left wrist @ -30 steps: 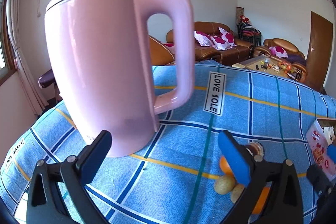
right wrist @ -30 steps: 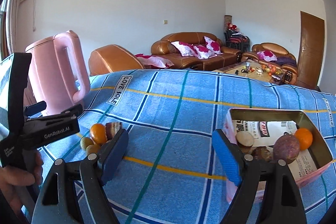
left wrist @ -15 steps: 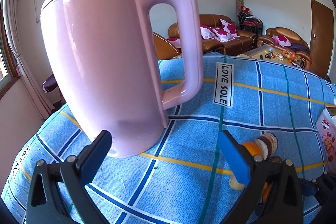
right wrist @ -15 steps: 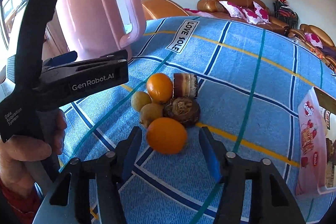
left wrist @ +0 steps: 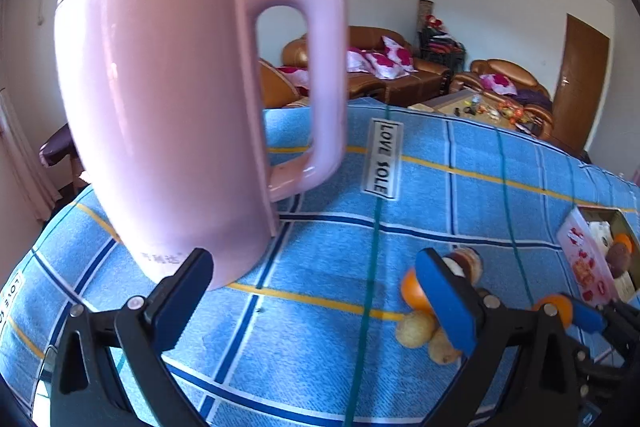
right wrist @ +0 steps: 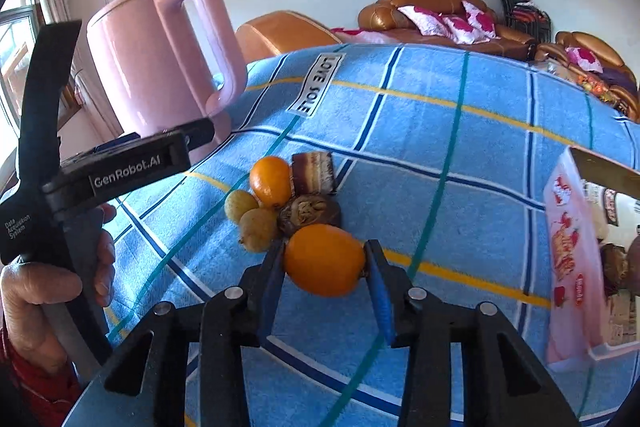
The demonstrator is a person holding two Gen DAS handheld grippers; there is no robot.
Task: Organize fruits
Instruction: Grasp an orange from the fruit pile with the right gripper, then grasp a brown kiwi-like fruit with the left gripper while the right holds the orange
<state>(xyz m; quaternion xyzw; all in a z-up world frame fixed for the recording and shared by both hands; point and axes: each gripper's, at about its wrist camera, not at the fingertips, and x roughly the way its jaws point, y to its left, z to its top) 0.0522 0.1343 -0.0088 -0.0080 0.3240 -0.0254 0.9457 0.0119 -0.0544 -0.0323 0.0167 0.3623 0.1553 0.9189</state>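
Your right gripper [right wrist: 325, 263] was closing on the nearest orange [right wrist: 323, 259], its blue pads against the fruit's two sides at the near edge of the pile. Your left gripper [left wrist: 320, 287] hung with its jaws wide apart and nothing between them, aimed at bare cloth just right of the pink kettle [left wrist: 172, 107]. Behind the gripped orange sat a brown, wrinkled, cut-open fruit [right wrist: 310, 213] touching it, then two small yellow-green fruits [right wrist: 250, 213] to the left, a second orange [right wrist: 271, 181] and a striped brown-and-white block [right wrist: 313, 173] at the back, all crowded together so that the nearest pieces stood just beside your left pad. Your left hand [right wrist: 48, 303] and its black handle filled the left edge of the right wrist view, close to the pile. The pink cardboard box [right wrist: 568, 259] stood well to the right, open-topped, with an orange and a dark purple fruit inside as seen from the left wrist. Everything rested on a blue checked cloth [right wrist: 440, 131] with yellow, navy and green lines and a LOVE SOLE label [left wrist: 382, 157]. Beyond lay a white-walled living room with brown leather sofas [right wrist: 432, 15], pink-patterned cushions and a wooden door [left wrist: 580, 83].
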